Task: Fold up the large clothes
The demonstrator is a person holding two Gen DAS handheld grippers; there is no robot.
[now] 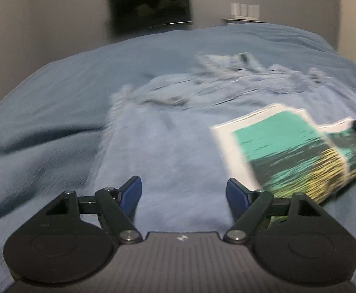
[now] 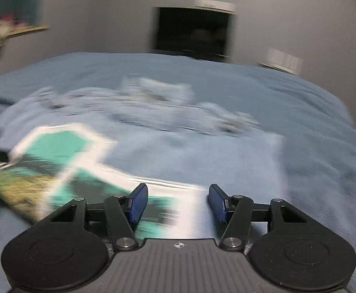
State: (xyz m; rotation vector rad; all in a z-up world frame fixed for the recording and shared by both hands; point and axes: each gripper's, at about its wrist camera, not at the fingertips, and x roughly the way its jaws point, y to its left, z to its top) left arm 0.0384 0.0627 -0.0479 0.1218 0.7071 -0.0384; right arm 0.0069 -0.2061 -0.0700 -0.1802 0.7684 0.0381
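Both the left gripper (image 1: 184, 193) and right gripper (image 2: 178, 202) hover spread and empty over the blue shirt (image 1: 168, 146) (printed side up), presumably choosing fresh edges to fold.

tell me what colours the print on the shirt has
Teal, dark and yellow-green inside a white border; clearest in the left wrist view.

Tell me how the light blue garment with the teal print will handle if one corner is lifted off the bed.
The light blue garment is probably floppy: its far edge lies bunched and wrinkled. It will likely drape and drag across the bedspread rather than lift flat. The teal print may stiffen that patch slightly.
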